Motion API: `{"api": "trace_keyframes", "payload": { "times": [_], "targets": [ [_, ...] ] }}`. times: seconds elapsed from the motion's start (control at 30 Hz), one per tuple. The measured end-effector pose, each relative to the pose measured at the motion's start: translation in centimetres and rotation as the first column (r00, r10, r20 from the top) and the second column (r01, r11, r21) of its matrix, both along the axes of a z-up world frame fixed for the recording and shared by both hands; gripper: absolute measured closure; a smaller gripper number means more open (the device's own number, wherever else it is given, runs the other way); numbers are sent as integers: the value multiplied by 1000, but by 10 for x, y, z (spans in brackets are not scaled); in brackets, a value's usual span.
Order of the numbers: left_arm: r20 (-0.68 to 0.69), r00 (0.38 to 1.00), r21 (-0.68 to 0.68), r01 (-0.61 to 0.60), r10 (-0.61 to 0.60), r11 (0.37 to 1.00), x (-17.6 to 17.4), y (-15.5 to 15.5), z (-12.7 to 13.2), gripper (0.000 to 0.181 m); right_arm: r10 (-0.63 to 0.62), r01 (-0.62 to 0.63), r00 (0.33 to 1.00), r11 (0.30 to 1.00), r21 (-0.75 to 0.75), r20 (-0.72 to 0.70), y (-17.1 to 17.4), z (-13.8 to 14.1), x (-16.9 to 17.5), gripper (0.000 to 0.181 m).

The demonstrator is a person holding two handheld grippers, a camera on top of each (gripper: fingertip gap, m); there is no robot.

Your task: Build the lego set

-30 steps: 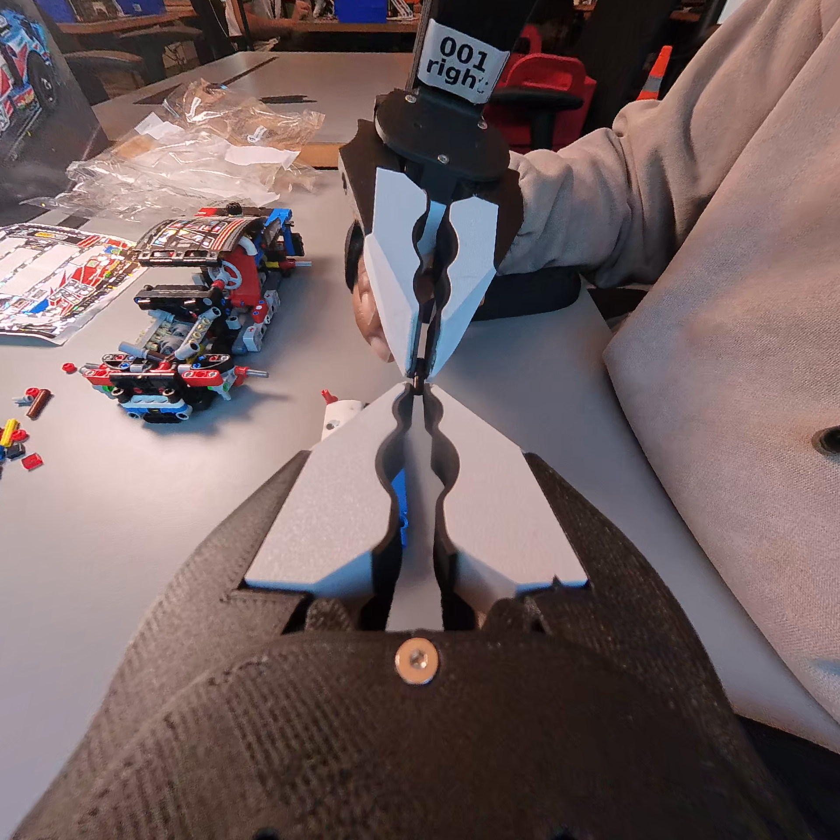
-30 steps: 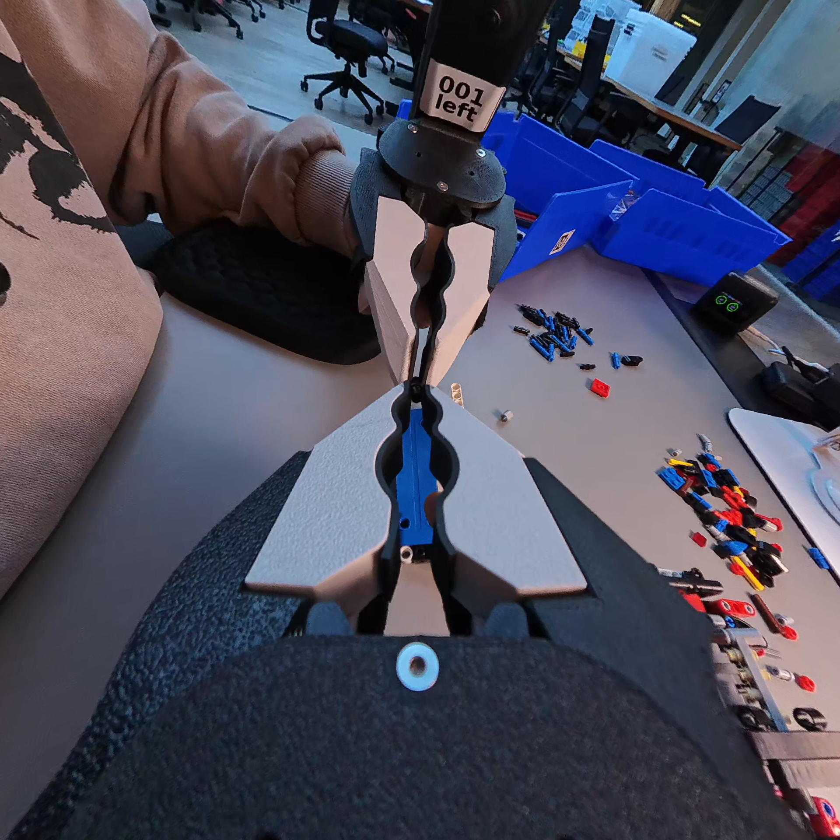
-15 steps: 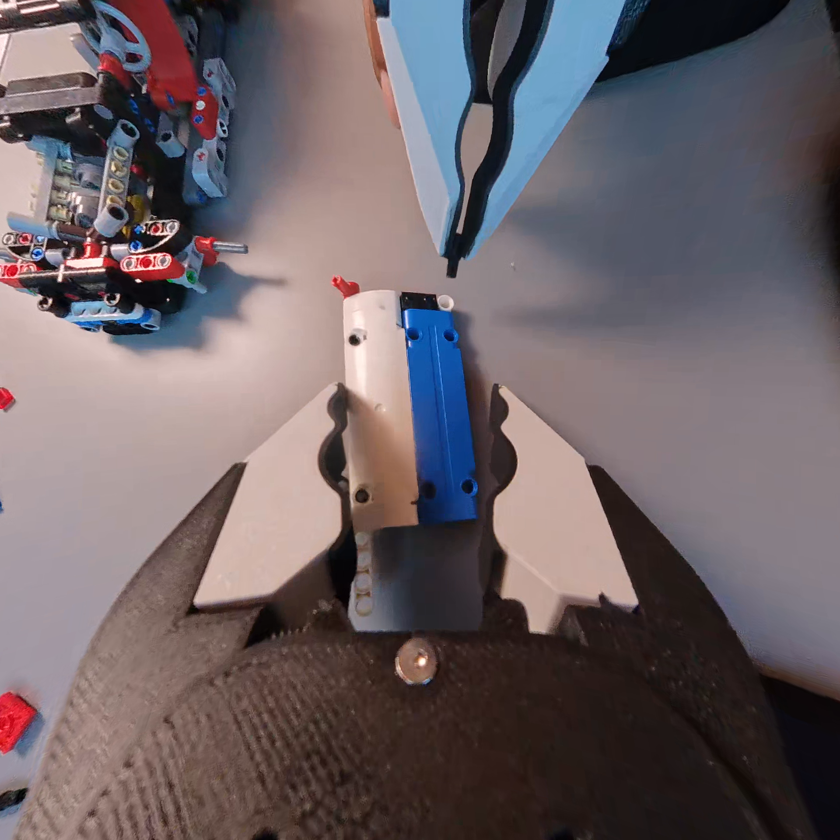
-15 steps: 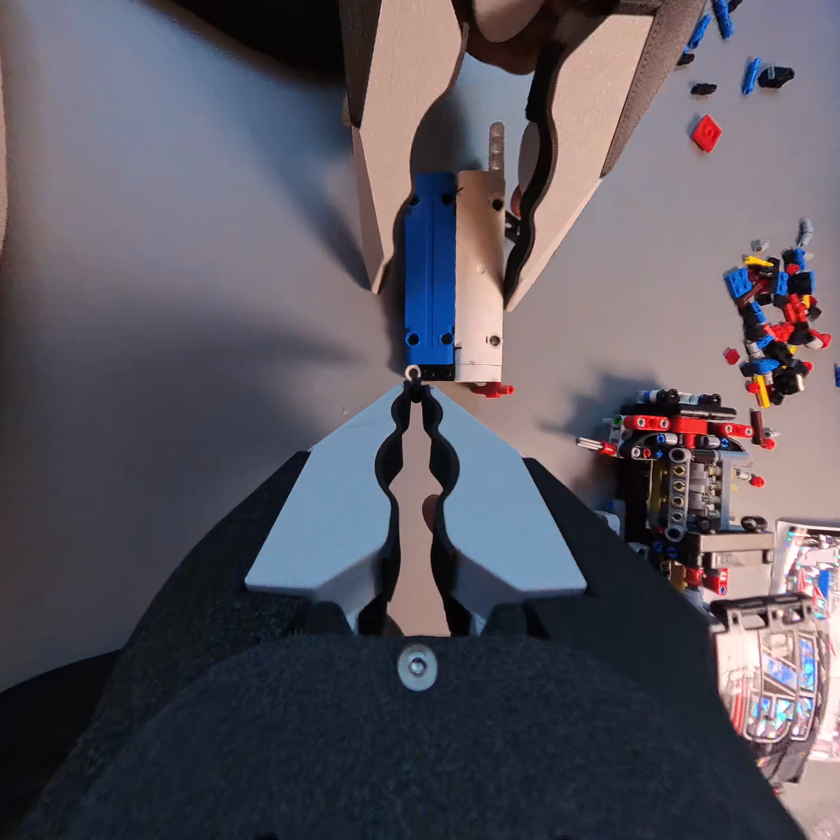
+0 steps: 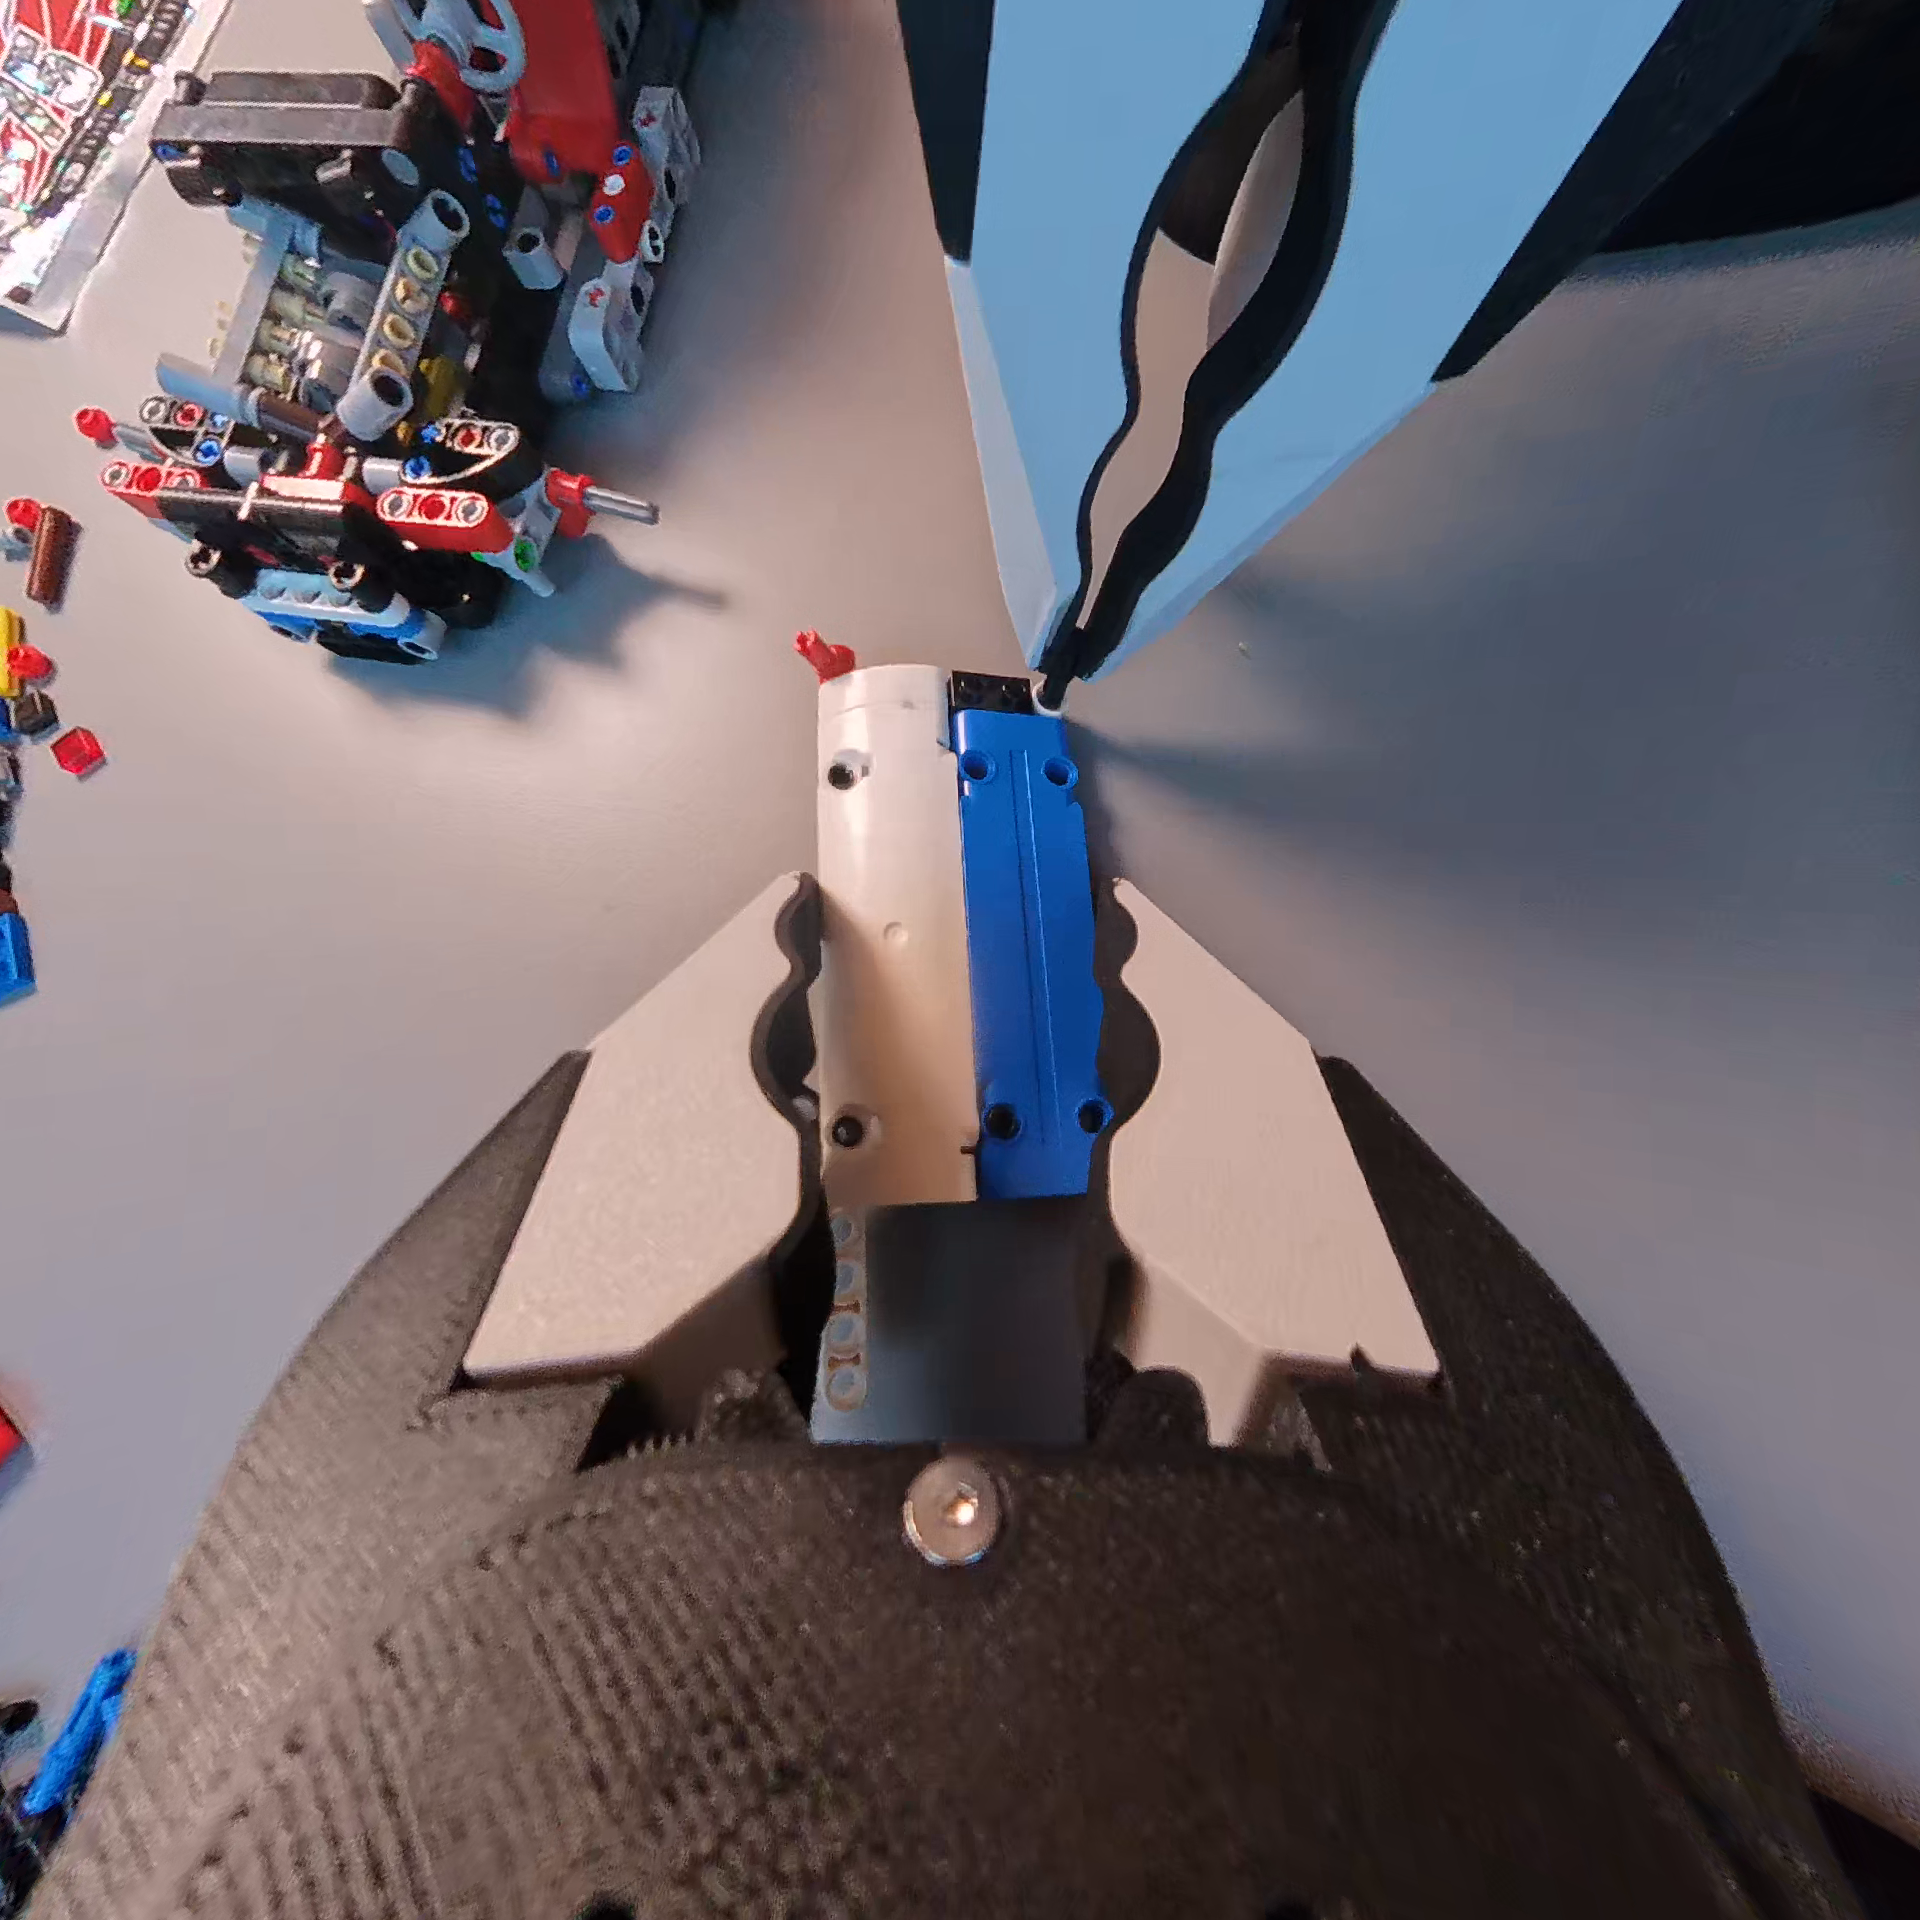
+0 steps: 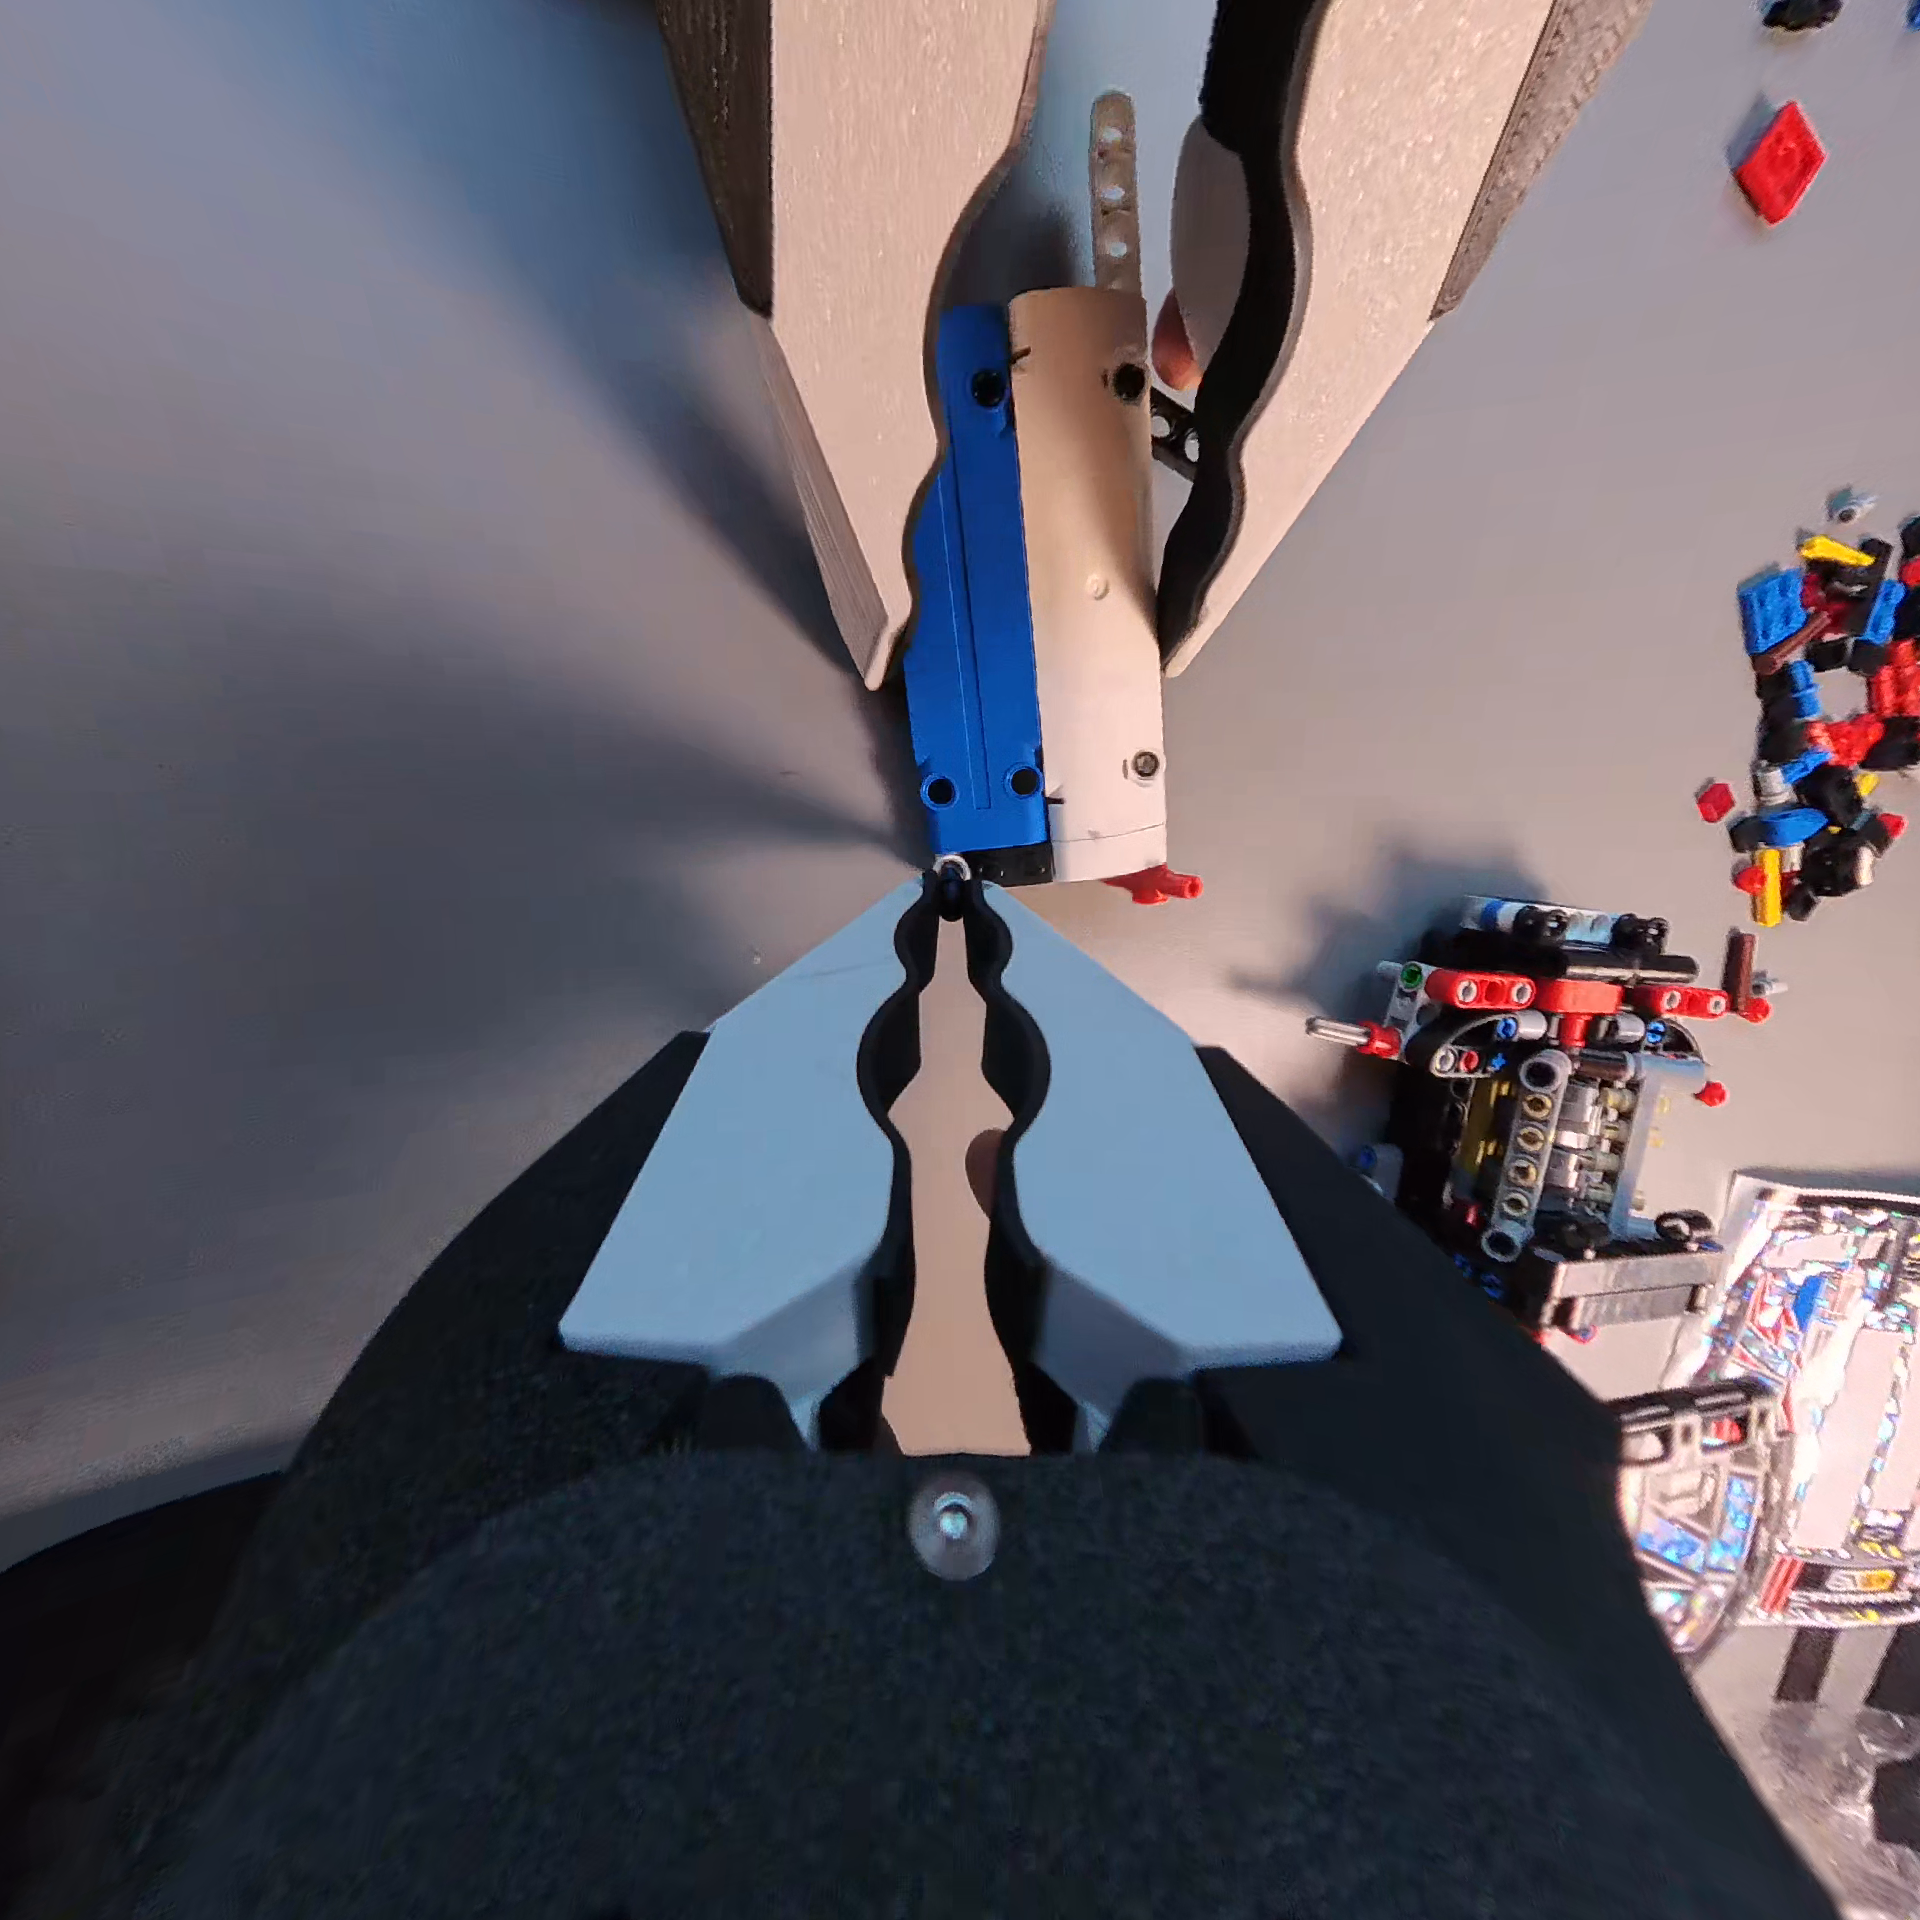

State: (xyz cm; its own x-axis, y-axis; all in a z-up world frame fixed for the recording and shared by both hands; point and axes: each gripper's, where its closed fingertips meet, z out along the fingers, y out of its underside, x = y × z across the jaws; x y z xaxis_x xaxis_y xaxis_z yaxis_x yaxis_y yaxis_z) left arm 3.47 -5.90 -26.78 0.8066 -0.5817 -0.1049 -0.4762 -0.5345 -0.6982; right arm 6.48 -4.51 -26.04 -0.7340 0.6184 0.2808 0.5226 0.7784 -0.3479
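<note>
The left gripper (image 5: 961,1039) clamps the blue-and-white panel assembly (image 5: 956,935) just above the surface (image 5: 1455,935); the right gripper (image 6: 951,899), fingers pinched on a small black pin (image 6: 951,891), meets its far corner; keep the pin square to its hole, pressing steadily.
</note>
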Motion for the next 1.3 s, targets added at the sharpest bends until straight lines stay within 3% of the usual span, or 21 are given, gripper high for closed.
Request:
{"api": "trace_keyframes", "payload": {
  "times": [0.03, 0.7, 1.3],
  "targets": [
    [0, 1000, 4, -15, 15, 1000, 0, 0, 0, 130, -3, 3, 1000, 1000, 10, 4, 0, 0, -1, 179],
    [15, 999, 29, -46, 45, 999, -3, -2, 0, 130, -182, 184, 982, 981, -63, 48, 1, -3, -2, 179],
    [3, 997, 41, -76, 76, 996, -5, -1, 0, 130, -252, 252, 963, 968, 13, 96, 3, -1, -6, 179]
  ]
}}
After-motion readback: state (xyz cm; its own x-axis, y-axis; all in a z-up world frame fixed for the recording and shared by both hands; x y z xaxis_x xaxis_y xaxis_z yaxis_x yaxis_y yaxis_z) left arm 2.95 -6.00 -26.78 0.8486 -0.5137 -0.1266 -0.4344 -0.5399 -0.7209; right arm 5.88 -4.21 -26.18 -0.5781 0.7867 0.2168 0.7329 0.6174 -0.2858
